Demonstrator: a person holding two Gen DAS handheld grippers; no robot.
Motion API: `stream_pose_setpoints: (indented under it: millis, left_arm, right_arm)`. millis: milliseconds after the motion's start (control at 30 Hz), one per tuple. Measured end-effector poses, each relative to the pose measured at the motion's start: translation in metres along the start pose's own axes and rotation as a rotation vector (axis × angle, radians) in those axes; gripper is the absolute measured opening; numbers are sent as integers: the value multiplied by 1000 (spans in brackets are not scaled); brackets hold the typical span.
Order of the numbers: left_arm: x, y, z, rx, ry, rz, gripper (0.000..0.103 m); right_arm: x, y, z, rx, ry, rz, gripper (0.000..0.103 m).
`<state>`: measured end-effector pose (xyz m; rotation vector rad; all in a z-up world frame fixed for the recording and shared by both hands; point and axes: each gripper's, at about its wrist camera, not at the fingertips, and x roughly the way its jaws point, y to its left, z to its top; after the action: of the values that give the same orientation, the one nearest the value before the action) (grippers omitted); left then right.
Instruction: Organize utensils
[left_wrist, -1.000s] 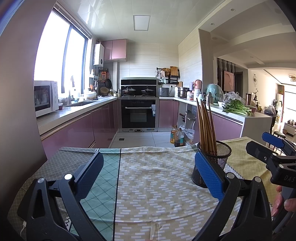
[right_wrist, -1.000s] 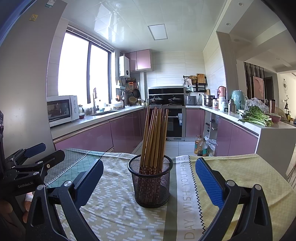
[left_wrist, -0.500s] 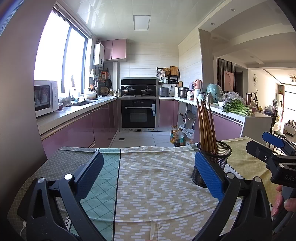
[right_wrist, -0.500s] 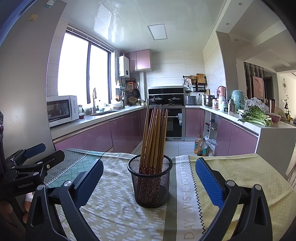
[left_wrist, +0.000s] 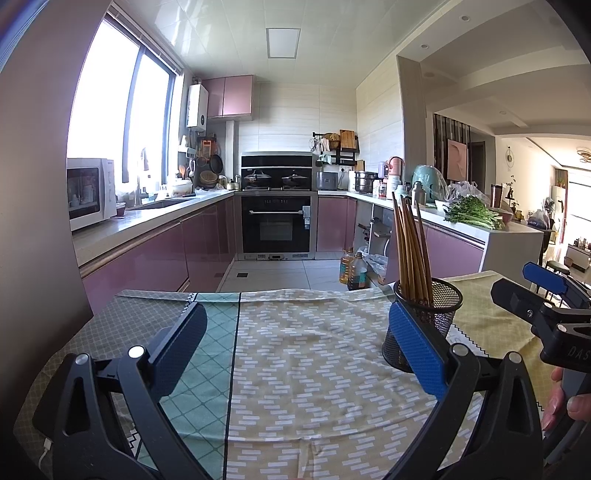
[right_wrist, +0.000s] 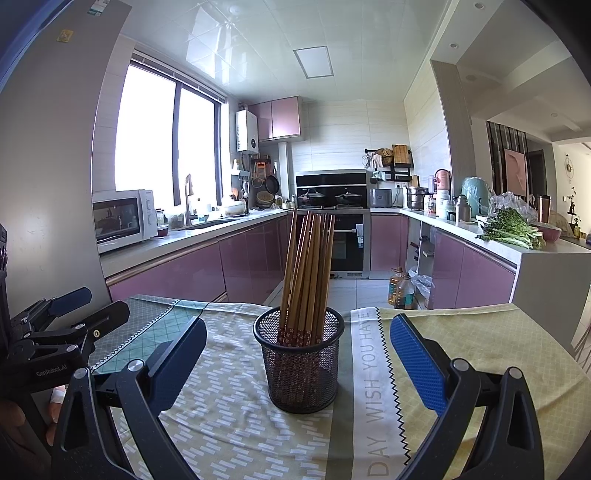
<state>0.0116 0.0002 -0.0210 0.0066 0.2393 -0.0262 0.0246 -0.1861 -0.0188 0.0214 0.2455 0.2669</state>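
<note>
The right gripper (right_wrist: 297, 363) has its blue-padded fingers (right_wrist: 415, 362) spread wide with nothing between the pads; the black wire-mesh cup (right_wrist: 301, 365) sits in the gap at lower centre of the right wrist view, untouched; the bundle of brown wooden chopsticks (right_wrist: 308, 273) stands upright in it, leaning slightly. The left gripper (left_wrist: 295, 350) is equally wide open and empty, aimed at bare patterned tablecloth (left_wrist: 306, 354) in the lower middle of its view. Across the last second nothing has shifted: both grippers and the cup sit just as before, which suggests the chopsticks are already stowed and the task is at rest or finished. The right view shows the cup squarely and the left gripper at its lower left edge; the left view shows the cup only at right, partly behind its own right finger, and the right gripper at far right.
</note>
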Motion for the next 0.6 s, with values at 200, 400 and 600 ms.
stream_pose_setpoints:
  millis: [200, 400, 600]
  left_arm:
    - [-2, -1, 0, -1, 0, -1, 97]
    - [-2, -1, 0, -2, 2, -4, 97]
    - [-2, -2, 0, -3, 3, -1, 97]
  right_arm:
    - [0, 0, 0, 1, 1, 2, 96]
    - [1, 0, 0, 2, 1, 1, 96]
    - [2, 0, -1, 5, 3, 0, 96]
